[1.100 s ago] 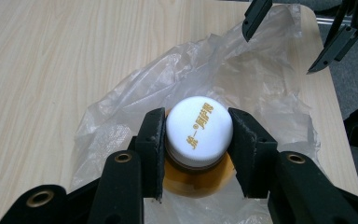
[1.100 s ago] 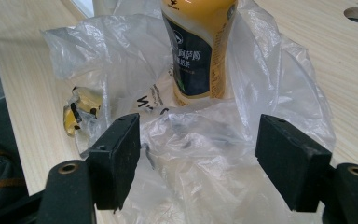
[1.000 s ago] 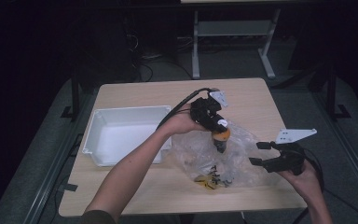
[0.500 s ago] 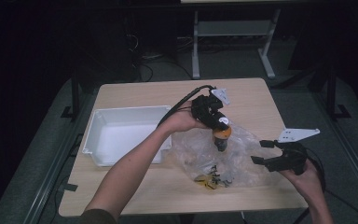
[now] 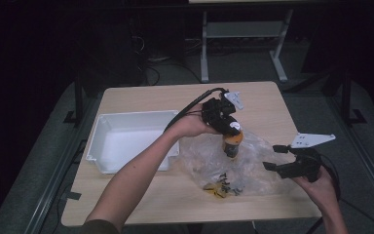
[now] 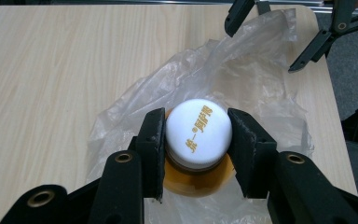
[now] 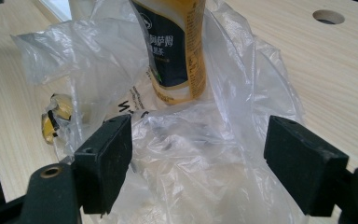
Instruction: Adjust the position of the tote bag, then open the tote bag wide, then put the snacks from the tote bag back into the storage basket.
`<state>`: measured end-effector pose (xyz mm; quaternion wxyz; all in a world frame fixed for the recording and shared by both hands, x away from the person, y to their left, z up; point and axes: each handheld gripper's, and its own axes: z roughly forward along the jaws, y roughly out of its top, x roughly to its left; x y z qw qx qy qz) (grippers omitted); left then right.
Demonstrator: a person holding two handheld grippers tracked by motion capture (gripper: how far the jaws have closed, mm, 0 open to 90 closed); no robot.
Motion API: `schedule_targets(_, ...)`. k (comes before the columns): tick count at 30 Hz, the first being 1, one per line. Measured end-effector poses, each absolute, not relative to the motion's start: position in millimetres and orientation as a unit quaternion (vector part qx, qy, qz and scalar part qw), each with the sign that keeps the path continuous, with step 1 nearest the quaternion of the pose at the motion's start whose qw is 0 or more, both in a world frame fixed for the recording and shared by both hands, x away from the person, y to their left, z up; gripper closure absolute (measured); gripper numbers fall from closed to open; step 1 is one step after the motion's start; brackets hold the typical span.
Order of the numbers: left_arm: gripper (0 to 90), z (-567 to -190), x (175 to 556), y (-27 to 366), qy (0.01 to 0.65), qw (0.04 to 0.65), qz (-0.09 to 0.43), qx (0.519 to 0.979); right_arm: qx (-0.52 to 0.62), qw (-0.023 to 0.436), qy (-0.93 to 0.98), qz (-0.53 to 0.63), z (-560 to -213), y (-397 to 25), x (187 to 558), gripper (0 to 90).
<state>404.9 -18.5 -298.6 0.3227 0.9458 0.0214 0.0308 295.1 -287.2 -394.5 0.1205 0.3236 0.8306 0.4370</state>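
While its jaws clamp the white cap from both sides, the left gripper [image 6: 196, 140] holds the orange bottle [image 5: 232, 142] upright, just above the crumpled clear plastic bag [image 5: 246, 165] on the wooden table [image 5: 141, 100]. The right gripper [image 5: 281, 157] waits with jaws spread wide at the bag's right edge. A white tray [image 5: 108, 161] sits to the left, beside the bag.
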Motion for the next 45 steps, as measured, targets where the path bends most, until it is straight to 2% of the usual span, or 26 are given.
schedule_targets(37,59.1,-247,392,-5,0.010,0.330,0.055,0.942,0.328,0.123,0.827,0.440,-394,-288,292,23.2)
schedule_targets(45,59.1,-233,390,-4,0.008,0.338,0.047,0.940,0.329,0.124,0.827,0.438,-394,-288,293,23.1)
